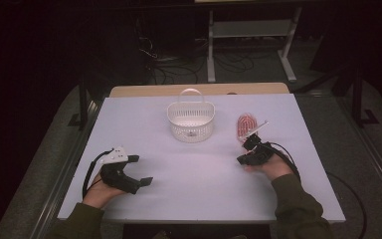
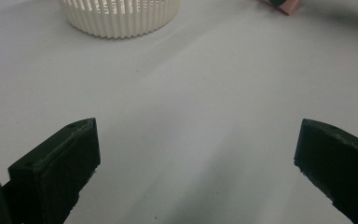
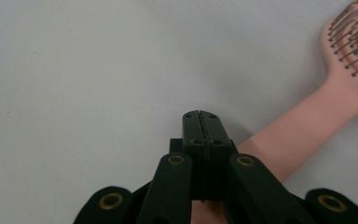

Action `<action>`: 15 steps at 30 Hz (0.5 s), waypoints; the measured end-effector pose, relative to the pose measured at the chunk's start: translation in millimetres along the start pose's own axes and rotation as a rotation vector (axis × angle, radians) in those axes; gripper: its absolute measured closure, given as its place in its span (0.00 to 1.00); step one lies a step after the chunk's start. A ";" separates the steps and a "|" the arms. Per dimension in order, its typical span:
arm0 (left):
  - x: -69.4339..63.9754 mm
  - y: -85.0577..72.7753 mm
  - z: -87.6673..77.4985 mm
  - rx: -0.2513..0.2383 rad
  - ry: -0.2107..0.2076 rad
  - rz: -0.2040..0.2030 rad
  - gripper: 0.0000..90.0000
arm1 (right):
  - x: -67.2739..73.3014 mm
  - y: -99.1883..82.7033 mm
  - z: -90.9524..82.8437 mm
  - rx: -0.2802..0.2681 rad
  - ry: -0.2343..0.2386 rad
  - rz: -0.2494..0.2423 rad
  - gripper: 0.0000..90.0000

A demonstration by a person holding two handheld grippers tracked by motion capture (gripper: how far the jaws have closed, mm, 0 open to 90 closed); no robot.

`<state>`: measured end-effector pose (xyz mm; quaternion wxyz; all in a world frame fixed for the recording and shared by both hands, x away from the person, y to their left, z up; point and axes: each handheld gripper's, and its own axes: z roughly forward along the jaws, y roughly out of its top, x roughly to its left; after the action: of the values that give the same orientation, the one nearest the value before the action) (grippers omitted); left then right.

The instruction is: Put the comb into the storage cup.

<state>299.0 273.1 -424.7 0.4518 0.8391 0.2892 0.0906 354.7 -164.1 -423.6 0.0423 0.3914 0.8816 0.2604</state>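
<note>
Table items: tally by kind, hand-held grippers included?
Basket, white: 1
Hairbrush, pink: 1
Hand-held grippers: 2, the left hand-held gripper open, the right hand-held gripper shut beside the brush handle
Total: 4

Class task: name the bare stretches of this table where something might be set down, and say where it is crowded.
Bare: between left gripper and right gripper, in front of the basket; also left of the basket. Crowded: around the pink hairbrush beside the right gripper.
</note>
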 end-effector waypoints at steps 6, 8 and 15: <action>0.2 0.0 0.1 0.001 0.001 -0.001 0.00 | -4.6 -7.5 -3.8 0.003 -0.006 0.009 0.99; 0.2 -0.1 0.0 0.002 0.002 -0.001 0.00 | -5.7 -9.9 -5.3 0.008 -0.011 0.016 0.99; 0.2 -0.1 0.1 0.002 0.002 -0.002 0.00 | -11.7 -19.3 -11.2 0.013 -0.017 0.036 0.99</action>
<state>299.1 273.2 -424.9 0.4507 0.8392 0.2904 0.0908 346.7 -188.0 -424.9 0.0427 0.4096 0.8757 0.2520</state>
